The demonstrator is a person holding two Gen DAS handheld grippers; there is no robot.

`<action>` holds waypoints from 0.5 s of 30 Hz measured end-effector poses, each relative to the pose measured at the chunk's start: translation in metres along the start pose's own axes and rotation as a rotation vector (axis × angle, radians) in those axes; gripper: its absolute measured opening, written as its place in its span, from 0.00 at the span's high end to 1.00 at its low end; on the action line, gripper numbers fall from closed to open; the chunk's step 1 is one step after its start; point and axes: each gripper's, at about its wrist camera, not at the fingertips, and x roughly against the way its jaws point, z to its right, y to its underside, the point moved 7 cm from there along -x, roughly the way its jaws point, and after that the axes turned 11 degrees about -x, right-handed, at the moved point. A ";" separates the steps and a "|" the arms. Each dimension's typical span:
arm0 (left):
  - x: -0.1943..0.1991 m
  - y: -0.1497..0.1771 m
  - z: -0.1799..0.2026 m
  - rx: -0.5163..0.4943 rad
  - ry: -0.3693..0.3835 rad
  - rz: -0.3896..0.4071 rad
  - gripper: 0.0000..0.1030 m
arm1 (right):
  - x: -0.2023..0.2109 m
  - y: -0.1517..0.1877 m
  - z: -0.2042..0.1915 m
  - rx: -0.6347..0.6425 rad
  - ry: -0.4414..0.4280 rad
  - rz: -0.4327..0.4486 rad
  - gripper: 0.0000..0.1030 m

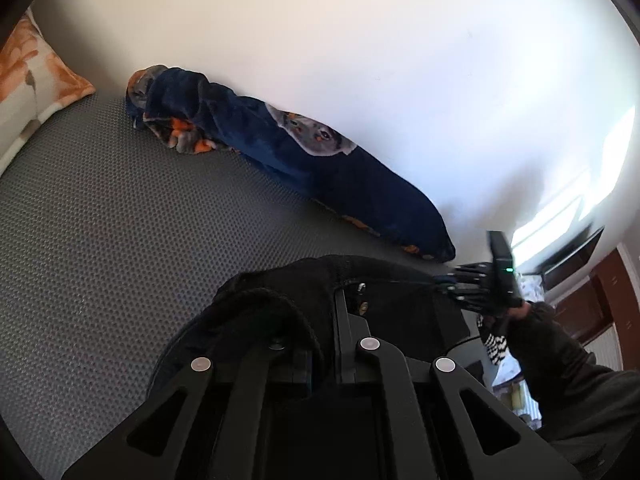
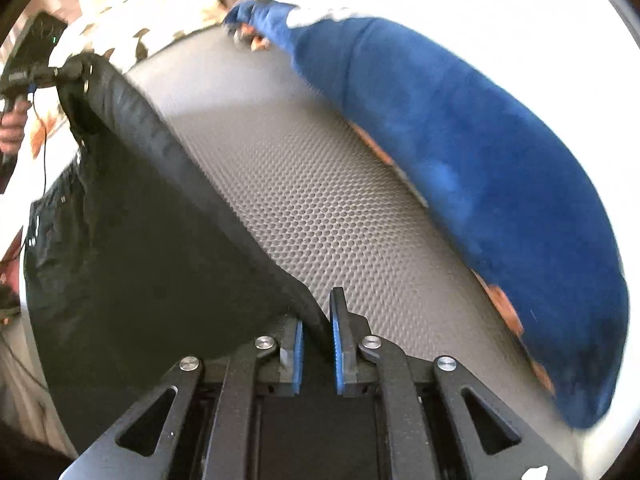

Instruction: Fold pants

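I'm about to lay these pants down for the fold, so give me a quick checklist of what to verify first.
1. Right gripper grips the waistband: ok, black pants sit between its blue pads.
2. Left gripper grips the other end: ok, fabric is bunched over its fingers.
3. Waistband taut between grippers: ok, edge runs straight.
4. Grey mat free ahead: ok.
5. Blue blanket out of the way: ok, lying along the wall.
6. Pant legs hanging untwisted: cannot tell.
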 end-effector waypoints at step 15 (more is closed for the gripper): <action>0.051 0.107 0.032 -0.095 -0.042 -0.129 0.89 | 0.089 0.133 -0.102 -0.088 0.112 0.056 0.94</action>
